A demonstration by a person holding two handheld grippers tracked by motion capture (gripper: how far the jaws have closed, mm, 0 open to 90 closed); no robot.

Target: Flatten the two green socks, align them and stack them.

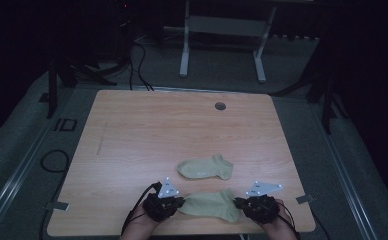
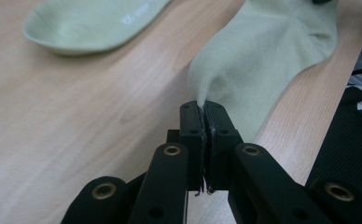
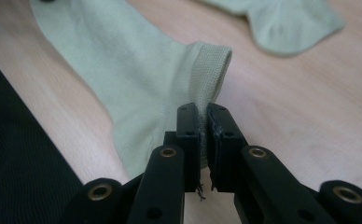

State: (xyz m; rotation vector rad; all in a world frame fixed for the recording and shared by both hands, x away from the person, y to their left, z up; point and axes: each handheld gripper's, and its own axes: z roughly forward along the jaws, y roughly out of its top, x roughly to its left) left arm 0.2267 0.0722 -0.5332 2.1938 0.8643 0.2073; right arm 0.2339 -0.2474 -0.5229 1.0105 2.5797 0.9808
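Altogether two socks (image 1: 211, 205) (image 1: 205, 167), two tools (image 1: 181, 202) (image 1: 237, 202)

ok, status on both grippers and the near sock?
Left gripper shut on toe of near pale green cotton sock. Right gripper shut on its ribbed cuff. Second pale green sock lies apart, not in the way.

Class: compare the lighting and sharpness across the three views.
High view: dim, surroundings nearly black, table evenly lit. Left gripper view: brighter, the claw sharp on the near sock, the far sock soft. Right gripper view: bright, cuff crisp, background blurred.
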